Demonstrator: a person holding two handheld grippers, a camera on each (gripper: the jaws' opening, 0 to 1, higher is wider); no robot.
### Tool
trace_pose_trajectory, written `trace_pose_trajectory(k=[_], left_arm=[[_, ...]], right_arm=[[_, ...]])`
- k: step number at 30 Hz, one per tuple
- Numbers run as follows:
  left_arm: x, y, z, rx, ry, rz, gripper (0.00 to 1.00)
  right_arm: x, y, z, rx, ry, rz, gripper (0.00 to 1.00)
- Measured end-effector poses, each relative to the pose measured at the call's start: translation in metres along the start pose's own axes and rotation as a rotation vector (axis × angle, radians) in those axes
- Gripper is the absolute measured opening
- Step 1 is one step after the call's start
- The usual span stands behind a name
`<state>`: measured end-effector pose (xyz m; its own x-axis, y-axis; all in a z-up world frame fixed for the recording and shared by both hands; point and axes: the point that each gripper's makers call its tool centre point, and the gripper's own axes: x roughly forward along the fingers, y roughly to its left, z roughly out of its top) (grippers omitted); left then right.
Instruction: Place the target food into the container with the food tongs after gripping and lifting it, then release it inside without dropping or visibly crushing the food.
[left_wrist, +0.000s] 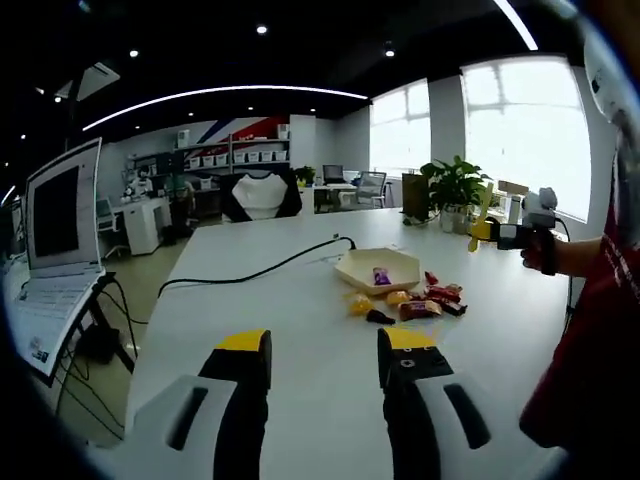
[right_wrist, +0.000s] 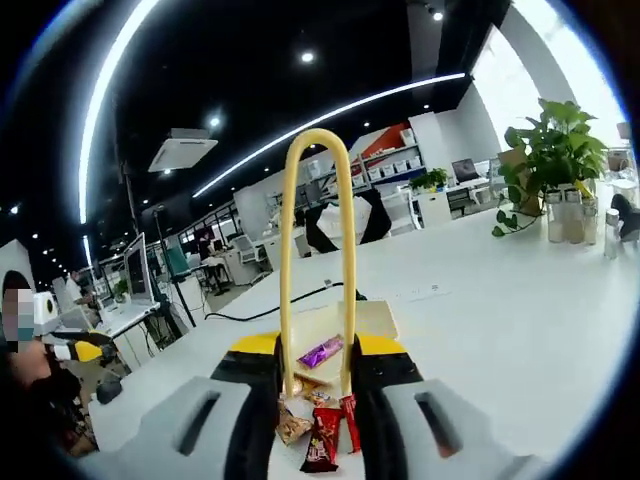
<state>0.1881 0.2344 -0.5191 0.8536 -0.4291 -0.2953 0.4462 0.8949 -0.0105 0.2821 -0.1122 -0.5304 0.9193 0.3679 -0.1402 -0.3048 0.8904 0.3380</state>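
A beige hexagonal container (left_wrist: 378, 268) sits mid-table with a purple wrapped candy (left_wrist: 381, 276) inside. Beside it lies a heap of wrapped snacks (left_wrist: 425, 300), red, yellow and orange. My left gripper (left_wrist: 325, 345) hovers open over bare table, well short of the heap, with nothing between its fingers. At the right my right gripper (left_wrist: 515, 235) is raised above the table with yellow tongs (left_wrist: 480, 215). In the right gripper view, my right gripper (right_wrist: 318, 350) is shut on the yellow tongs (right_wrist: 290, 250), whose arch rises ahead. Below lie the container (right_wrist: 372, 318), the purple candy (right_wrist: 322, 352) and the snacks (right_wrist: 322, 425).
An open laptop (left_wrist: 60, 230) stands at the table's left edge, and a black cable (left_wrist: 260, 270) runs across the table toward the container. A potted plant (left_wrist: 455, 185) stands at the far corner. A person's red sleeve (left_wrist: 600, 300) fills the right side.
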Motion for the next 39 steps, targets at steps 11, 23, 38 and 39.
trace_pose_trajectory(k=[11, 23, 38, 39], left_arm=[[-0.004, 0.002, 0.005, 0.007, -0.005, 0.019, 0.45], [-0.01, 0.0, -0.005, 0.004, 0.017, 0.02, 0.45], [-0.02, 0.005, -0.005, 0.03, 0.056, 0.044, 0.45], [-0.021, 0.006, -0.006, 0.037, 0.062, 0.047, 0.45]], right_arm=[[0.006, 0.006, -0.006, -0.039, 0.001, 0.016, 0.24], [0.013, 0.019, -0.033, -0.072, 0.048, 0.018, 0.24], [0.029, 0.022, -0.064, -0.135, 0.075, 0.034, 0.23], [0.03, 0.021, -0.065, -0.137, 0.077, 0.029, 0.23]])
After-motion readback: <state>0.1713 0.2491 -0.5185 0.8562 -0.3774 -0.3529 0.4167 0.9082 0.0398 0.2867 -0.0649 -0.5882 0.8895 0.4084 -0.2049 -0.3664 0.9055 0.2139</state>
